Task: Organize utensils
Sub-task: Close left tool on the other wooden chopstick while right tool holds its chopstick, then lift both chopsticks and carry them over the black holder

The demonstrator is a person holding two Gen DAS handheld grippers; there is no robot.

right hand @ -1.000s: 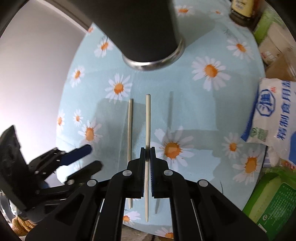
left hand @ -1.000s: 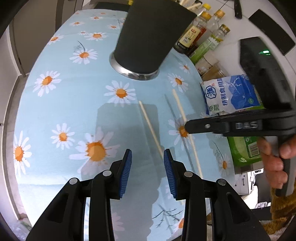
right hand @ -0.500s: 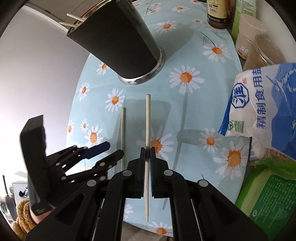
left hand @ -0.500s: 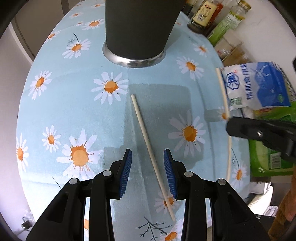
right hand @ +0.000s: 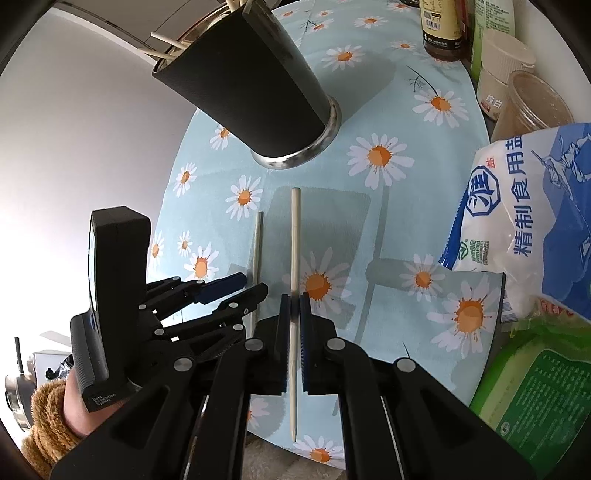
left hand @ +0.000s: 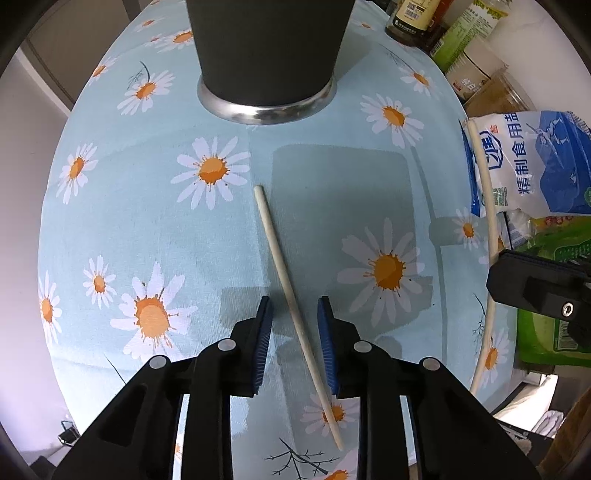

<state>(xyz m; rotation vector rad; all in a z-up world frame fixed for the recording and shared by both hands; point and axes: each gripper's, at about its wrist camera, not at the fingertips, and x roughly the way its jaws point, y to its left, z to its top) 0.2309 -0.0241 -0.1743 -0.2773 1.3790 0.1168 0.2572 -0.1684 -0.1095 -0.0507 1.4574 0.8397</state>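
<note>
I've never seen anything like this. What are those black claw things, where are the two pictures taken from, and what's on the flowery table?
No robot here: a person holds a two-finger gripper in each hand, and a fisheye camera on each looks along its fingers. The left gripper is open, straddling a chopstick that lies on the daisy tablecloth. In the right camera's picture, the right gripper is shut on a second chopstick. Behind stands a black utensil cup with more sticks poking out. A salt bag, sauce bottles and jars crowd the right edge.
</note>
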